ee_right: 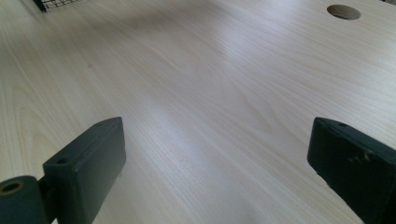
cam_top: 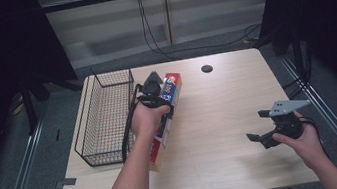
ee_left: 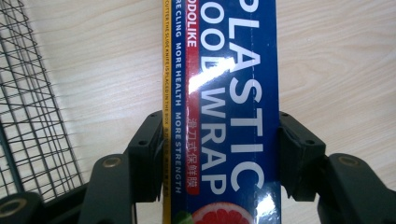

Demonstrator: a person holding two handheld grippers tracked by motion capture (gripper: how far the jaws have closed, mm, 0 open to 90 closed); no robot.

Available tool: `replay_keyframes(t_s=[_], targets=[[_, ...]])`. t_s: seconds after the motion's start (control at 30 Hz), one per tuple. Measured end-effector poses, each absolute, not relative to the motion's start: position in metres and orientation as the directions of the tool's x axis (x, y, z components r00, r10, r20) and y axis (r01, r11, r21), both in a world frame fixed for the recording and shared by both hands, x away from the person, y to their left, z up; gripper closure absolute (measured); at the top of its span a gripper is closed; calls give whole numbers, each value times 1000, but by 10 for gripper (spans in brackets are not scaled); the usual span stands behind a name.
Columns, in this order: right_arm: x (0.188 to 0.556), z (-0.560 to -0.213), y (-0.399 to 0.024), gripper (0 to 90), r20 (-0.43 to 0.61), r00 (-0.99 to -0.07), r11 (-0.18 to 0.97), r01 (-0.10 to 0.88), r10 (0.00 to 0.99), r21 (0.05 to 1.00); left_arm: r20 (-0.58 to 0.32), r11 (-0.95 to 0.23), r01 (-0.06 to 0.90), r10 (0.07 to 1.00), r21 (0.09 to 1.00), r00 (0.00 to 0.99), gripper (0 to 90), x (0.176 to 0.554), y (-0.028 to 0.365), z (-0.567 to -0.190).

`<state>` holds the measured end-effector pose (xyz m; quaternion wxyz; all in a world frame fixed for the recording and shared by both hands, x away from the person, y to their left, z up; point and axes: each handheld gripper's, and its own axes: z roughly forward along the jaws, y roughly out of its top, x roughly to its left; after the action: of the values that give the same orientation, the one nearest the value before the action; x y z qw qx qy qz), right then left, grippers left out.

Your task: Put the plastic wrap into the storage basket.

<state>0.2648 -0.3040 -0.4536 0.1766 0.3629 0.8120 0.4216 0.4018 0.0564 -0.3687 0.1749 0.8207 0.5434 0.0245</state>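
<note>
A light wooden table (cam_top: 220,117) with rounded corners fills the middle of the high view. A round cable hole (cam_top: 206,68) sits near its far edge, just above centre of the frame. A black wire basket (cam_top: 104,116) stands on its left part. Just right of the basket lies a long blue plastic wrap box (cam_top: 168,120), running from upper centre toward lower left.

Dim, dark-edged high view; glare streaks the glossy box (ee_left: 229,116) (close-up), soft sheen on the table (ee_right: 196,93).
</note>
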Motion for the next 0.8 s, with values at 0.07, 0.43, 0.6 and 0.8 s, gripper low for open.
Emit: replay_keyframes(t_s=[0.07,0.43,0.6,0.8], targets=[[265,-454,-304,41,21,-673,380,442,740,812,-154,-338,887,904,314,399,429,402,58,-367],[265,-455,-302,40,22,-682,385,438,731,812,-154,-317,894,913,318,379,429,405,69,-355],[265,-455,-301,37,23,-681,384,440,732,811,-156,-314,893,913,322,377,429,405,72,-350],[265,-455,-299,36,25,-685,383,437,728,814,-153,-301,897,919,325,364,429,405,77,-343]])
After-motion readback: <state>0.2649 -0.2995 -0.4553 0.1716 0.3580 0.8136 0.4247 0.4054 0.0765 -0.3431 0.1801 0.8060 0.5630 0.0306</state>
